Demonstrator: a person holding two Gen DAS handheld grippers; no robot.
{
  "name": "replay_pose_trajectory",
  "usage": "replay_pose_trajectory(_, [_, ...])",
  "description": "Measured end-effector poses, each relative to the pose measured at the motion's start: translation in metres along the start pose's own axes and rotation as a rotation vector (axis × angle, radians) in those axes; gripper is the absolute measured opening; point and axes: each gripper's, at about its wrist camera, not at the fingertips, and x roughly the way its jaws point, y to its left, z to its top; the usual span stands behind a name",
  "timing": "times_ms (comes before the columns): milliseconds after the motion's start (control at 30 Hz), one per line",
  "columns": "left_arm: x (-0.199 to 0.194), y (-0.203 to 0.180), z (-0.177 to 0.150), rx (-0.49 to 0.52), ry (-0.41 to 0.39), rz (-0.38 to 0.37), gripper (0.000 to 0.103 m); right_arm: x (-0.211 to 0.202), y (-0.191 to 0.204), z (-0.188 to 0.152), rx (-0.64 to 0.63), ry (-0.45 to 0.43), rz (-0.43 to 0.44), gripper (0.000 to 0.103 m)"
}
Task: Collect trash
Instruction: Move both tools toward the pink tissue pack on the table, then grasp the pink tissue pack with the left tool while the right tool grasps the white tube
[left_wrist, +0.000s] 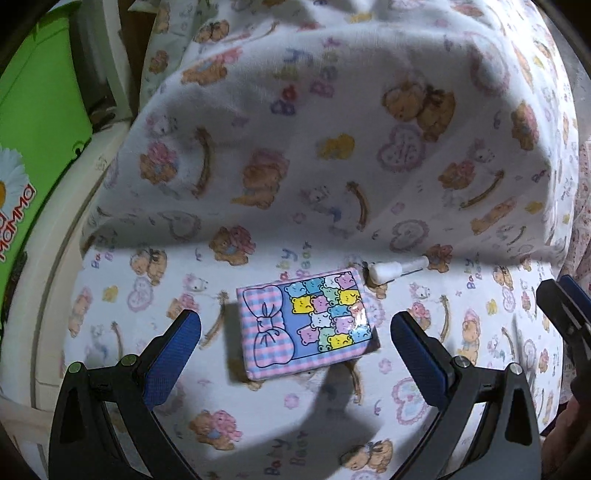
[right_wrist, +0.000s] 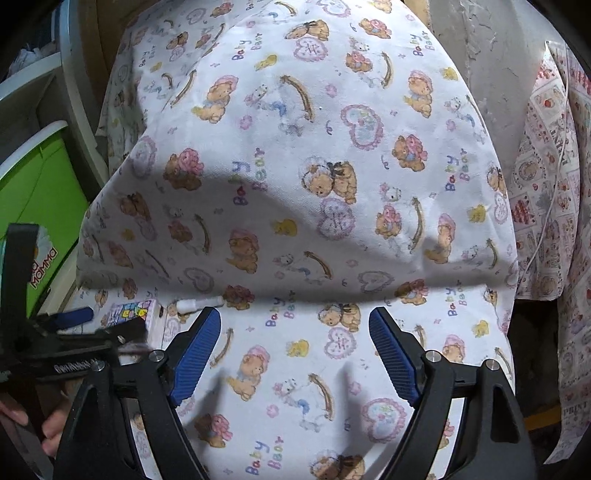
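Left tool (left_wrist: 295, 336): jaws wide, empty, straddling tissue packet (left_wrist: 308, 325) | right tool (right_wrist: 295, 350): wide open, holding nothing, packet at its 10 o'clock | packet: flat on bear-print sheet (left_wrist: 332, 147), likely light, soft, slippery film; pinch across short sides | white tube (left_wrist: 397, 269): just beyond, 1 o'clock

Pretty dim overall, big soft shadows across the sheet (left_wrist: 332, 155), glare on the packet (left_wrist: 308, 325), fisheye-warped dark corners.
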Motion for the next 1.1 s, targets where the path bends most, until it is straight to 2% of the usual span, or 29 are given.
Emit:
replay_pose_trajectory(167, [0.013,0.004,0.001,-0.037,0.022,0.038,0.099,0.002,0.004,-0.001,0.023,-0.009,-0.012,0.085])
replay_pose_trajectory(233, [0.012,0.007,0.000,-0.060,0.026,0.008,0.071,0.005,0.005,-0.001,0.032,-0.005,-0.016,0.085])
replay_pose_trajectory(333, [0.008,0.021,0.000,-0.082,0.015,-0.014,0.071,0.010,0.011,0.000,0.033,-0.003,-0.012,0.086])
replay_pose_trajectory(467, [-0.005,0.036,0.004,-0.091,-0.038,0.035,0.071,0.013,0.027,0.001,0.013,-0.015,0.004,0.086])
replay_pose_trajectory(533, [-0.012,0.044,0.006,-0.096,-0.062,0.052,0.071,0.019,0.041,0.001,-0.014,0.000,0.033,0.088])
replay_pose_trajectory(600, [-0.020,0.053,0.006,-0.097,-0.086,0.065,0.071,0.031,0.058,0.000,-0.072,0.065,0.116,0.090])
replay_pose_trajectory(667, [-0.024,0.060,0.006,-0.099,-0.101,0.081,0.071,0.040,0.076,-0.002,-0.123,0.090,0.143,0.090])
replay_pose_trajectory(867, [-0.028,0.076,0.007,-0.102,-0.119,0.097,0.071,0.066,0.117,-0.005,-0.294,0.109,0.040,0.090])
replay_pose_trajectory(1100, [-0.029,0.085,0.006,-0.118,-0.108,0.078,0.071,0.098,0.127,0.001,-0.246,0.147,0.040,0.090])
